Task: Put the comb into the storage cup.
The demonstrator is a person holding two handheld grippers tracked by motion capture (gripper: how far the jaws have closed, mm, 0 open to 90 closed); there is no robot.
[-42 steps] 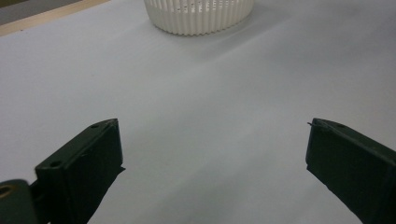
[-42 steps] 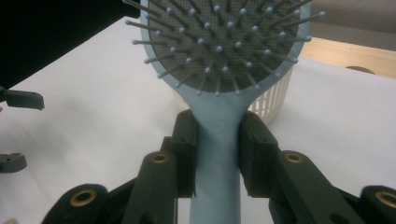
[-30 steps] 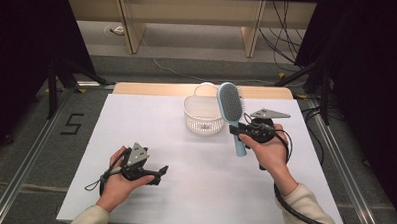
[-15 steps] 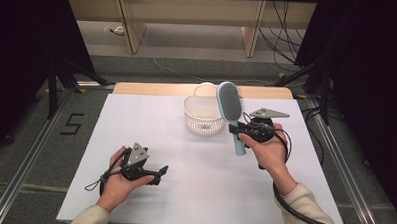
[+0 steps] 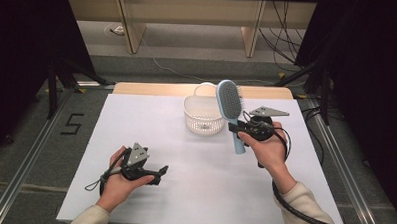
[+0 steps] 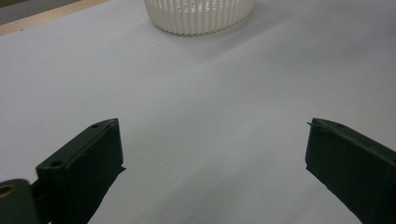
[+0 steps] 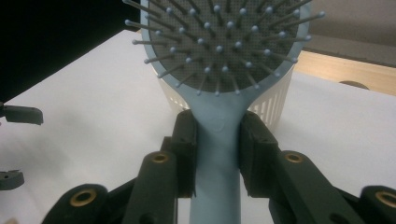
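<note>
Very little has changed over the last second: in the high view the hairbrush [image 5: 229,104] stands at the same spot, right of centre in the frame, as it did a moment earlier, and both hands sit where they were. The right gripper [image 5: 238,127] keeps its jaws clamped on the pale blue handle just below the bristle head; the right gripper view shows the two black pads pressed against either side of the neck of the hairbrush [image 7: 219,140], bristles facing the camera. The brush is held upright, lifted clear of the white table [image 5: 151,125], its head just beside and slightly above the rim of the white basket [image 5: 202,117] in the upper middle of the frame.

The left gripper [image 5: 159,171] rests low near the bottom left of the high view with its jaws spread wide and nothing between them (the left gripper view looks across bare tabletop toward the basket [image 6: 198,16] at the top of that frame).

A pause like this, with the grip firm and the brush already next to the basket, suggests the lift is done and the placing is yet to come. The likely next step is to carry the brush over the rim and lower it in, head or handle first; the basket looks short against the length of the brush, so it may end up leaning on the rim.
</note>
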